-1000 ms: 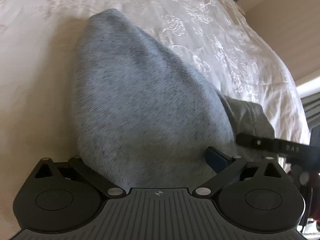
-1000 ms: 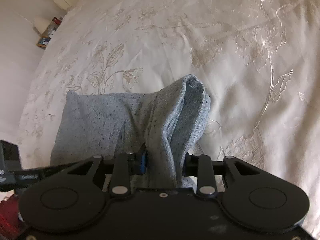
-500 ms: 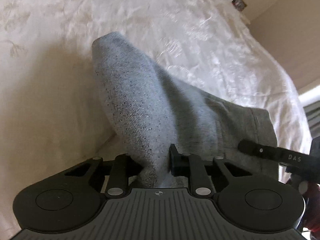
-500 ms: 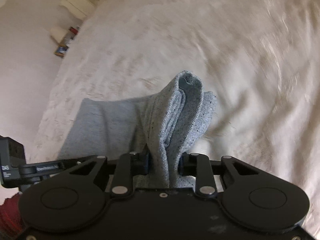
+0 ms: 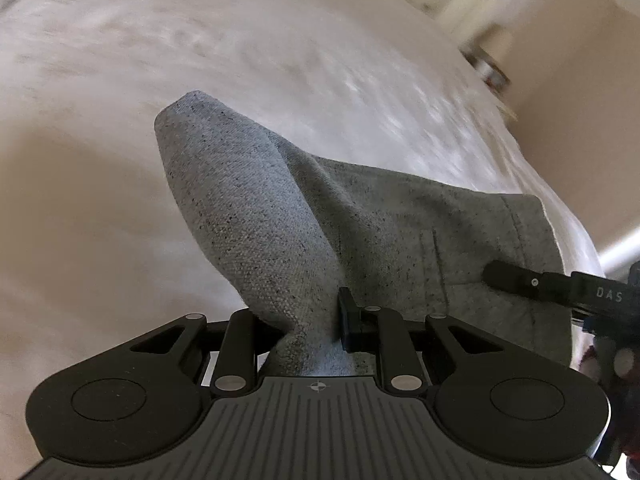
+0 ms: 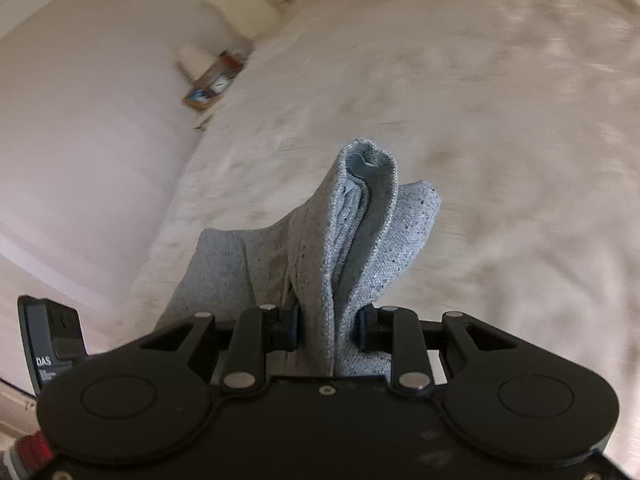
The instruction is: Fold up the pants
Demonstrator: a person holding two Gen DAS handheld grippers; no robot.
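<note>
- While both grippers pinch grey cloth, the pants [image 5: 360,216] hang partly lifted off the bed [image 5: 80,208], a speckled grey knit over a cream bedspread that is blurred in both views
- The left gripper [image 5: 308,328] has its jaws clamped on a bunched fold of the pants; the fold rises from the jaws toward 11 o'clock in the left wrist view and ends in a rounded corner
- The rest of the pants spreads from that fold toward 3 o'clock, lying flatter, with a seam line and a hemmed edge near the bed's far side
- The right gripper [image 6: 328,330] has its jaws closed on another gathered part of the pants [image 6: 360,248]; layered edges stand up toward 12 o'clock, showing a paler blue inner face at the top
- In the right wrist view more of the pants falls away toward 9 o'clock from the jaws
- Part of the other tool, black with white letters, shows at 3 o'clock in the left wrist view [image 5: 560,288]
- A bedside stand [image 6: 212,84] with small items sits at 11 o'clock in the right wrist view, beside the bed; the items are too blurred to name
</note>
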